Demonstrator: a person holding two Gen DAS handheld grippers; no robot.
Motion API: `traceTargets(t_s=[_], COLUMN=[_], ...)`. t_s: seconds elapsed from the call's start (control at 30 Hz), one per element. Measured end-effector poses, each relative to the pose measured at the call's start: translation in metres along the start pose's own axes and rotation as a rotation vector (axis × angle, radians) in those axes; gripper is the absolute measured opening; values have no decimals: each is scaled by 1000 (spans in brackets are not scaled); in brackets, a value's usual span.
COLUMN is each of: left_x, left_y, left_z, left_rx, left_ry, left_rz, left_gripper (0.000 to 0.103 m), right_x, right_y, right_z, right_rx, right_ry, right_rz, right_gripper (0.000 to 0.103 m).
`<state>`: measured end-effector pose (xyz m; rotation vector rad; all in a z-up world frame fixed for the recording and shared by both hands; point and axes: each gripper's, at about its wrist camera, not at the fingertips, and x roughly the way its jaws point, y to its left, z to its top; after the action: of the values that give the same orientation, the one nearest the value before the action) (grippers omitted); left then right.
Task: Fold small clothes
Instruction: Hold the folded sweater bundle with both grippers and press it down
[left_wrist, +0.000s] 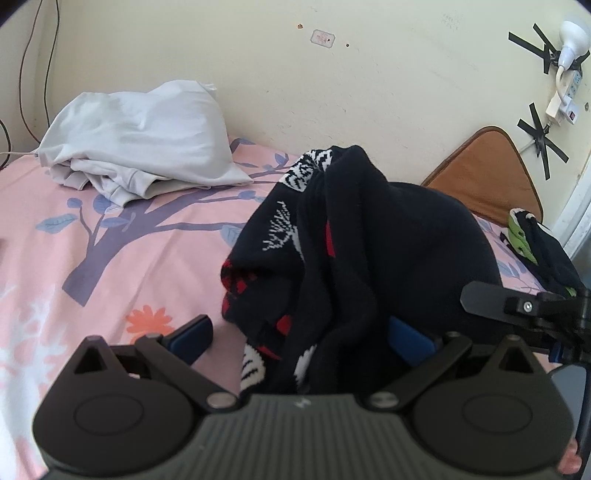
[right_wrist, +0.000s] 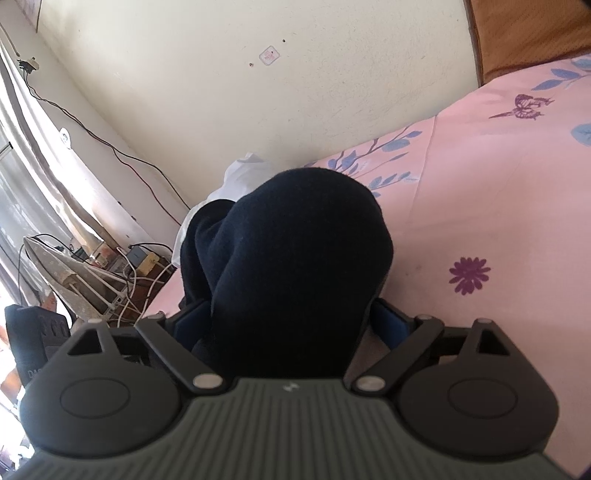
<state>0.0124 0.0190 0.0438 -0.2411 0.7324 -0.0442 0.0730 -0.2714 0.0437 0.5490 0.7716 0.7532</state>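
A dark navy garment (left_wrist: 369, 243) with red and white pattern lies bunched on the pink floral bed sheet (left_wrist: 110, 258). My left gripper (left_wrist: 299, 339) is open, and the cloth drapes between its blue pads (left_wrist: 192, 332). The right gripper's black finger shows at the right edge in the left wrist view (left_wrist: 517, 302). In the right wrist view my right gripper (right_wrist: 291, 321) has its pads wide apart, with a thick navy fold (right_wrist: 295, 258) filling the space between them; I cannot tell whether it grips the fold.
A crumpled white garment (left_wrist: 140, 140) lies at the back left by the wall. A dark and green garment (left_wrist: 535, 247) lies at the right, beside a brown cushion (left_wrist: 487, 173). An ironing board (right_wrist: 74, 273) and cables stand off the bed's end.
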Motion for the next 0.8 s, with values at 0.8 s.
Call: traceTargets(t_s=[0.8], left_x=[-1], left_y=[1], left_z=[-1], left_rx=[-5], left_ry=[-8], left_rz=[1], left_gripper=[103], right_x=[-27], right_y=[-3], right_z=[-12], right_rx=[22], right_ry=[-45], right_rz=[-18], right_gripper=[103])
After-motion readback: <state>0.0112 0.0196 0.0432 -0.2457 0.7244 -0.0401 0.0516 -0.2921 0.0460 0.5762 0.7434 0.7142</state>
